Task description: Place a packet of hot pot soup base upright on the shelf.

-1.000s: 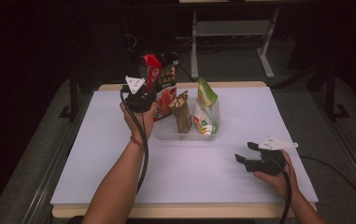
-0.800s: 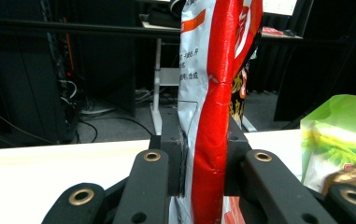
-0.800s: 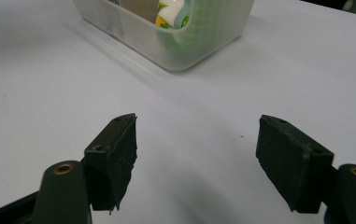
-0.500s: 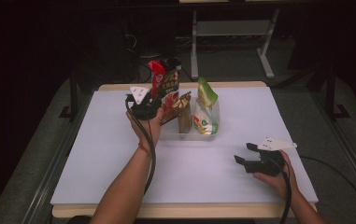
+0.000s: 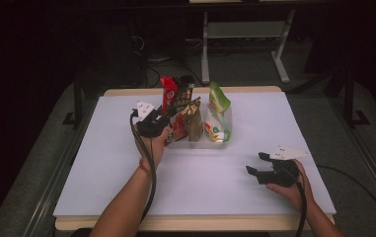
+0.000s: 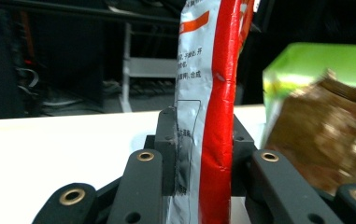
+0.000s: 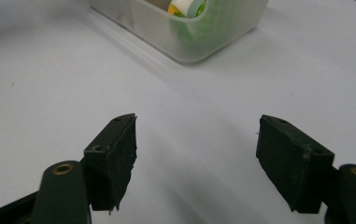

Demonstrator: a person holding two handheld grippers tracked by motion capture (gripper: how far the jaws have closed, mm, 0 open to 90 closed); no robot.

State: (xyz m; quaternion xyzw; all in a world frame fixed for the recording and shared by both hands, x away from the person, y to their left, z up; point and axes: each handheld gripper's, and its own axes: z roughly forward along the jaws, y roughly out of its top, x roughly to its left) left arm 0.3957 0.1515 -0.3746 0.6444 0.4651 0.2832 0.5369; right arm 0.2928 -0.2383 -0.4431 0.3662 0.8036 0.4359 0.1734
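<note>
Red and silver foil, glossy and creased, makes up the snack packet (image 6: 208, 116) that stands upright between the jaws of the left gripper (image 5: 162, 120). Its red seam edge runs top to bottom, with small dark print and an orange stripe on the silver face. The jaws have just been opening a little, yet in the left gripper view both black pads still lie against the packet's sides, so it remains grasped. In the high view the packet hangs over the left end of a clear plastic bin (image 5: 203, 143) at the middle of the white counter (image 5: 101, 163). Beside it in the bin stand a crinkled brown bag (image 5: 194, 121) and a green-topped bag (image 5: 218, 112). The right gripper (image 5: 257, 164) rests low near the counter's front right, its blocky black jaws spread wide with nothing between them.
</note>
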